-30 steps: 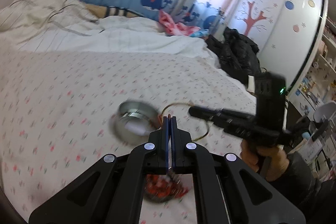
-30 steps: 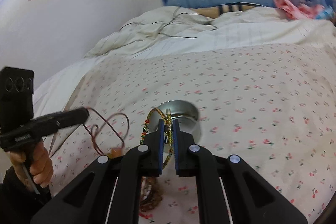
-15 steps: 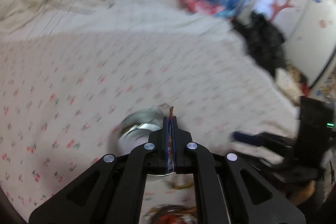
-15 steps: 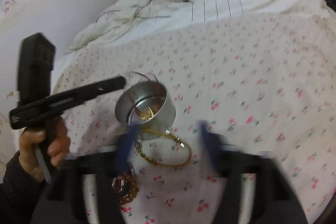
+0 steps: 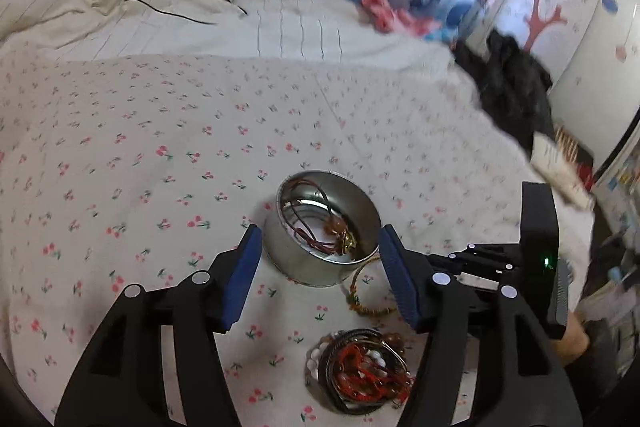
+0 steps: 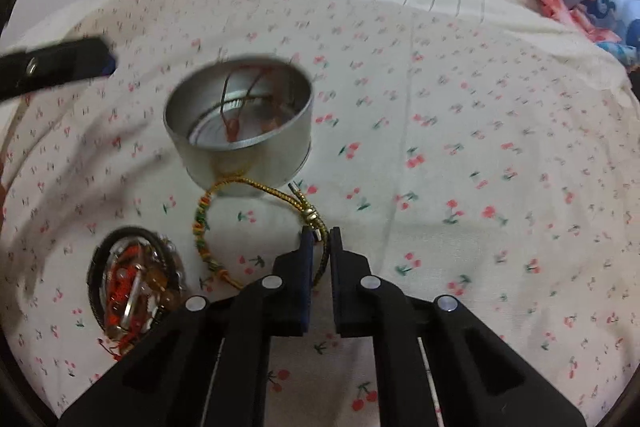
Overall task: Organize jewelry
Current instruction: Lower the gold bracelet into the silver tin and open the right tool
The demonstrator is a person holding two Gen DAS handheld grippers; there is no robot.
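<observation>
My left gripper (image 5: 320,267) gapes over the tin (image 5: 326,227); my right gripper (image 6: 319,247) pinches the gold bracelet (image 6: 256,227) beside it, which may snag the tin's rim.

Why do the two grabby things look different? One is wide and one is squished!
The left hand-held gripper is spread wide open with nothing between its blue pads, while the right hand-held gripper is nearly closed on the gold bracelet. The left one hovers by the round metal tin, which already holds a reddish cord; the right one is down by the bed sheet, nearer than the tin. Both are black with two fingers.
</observation>
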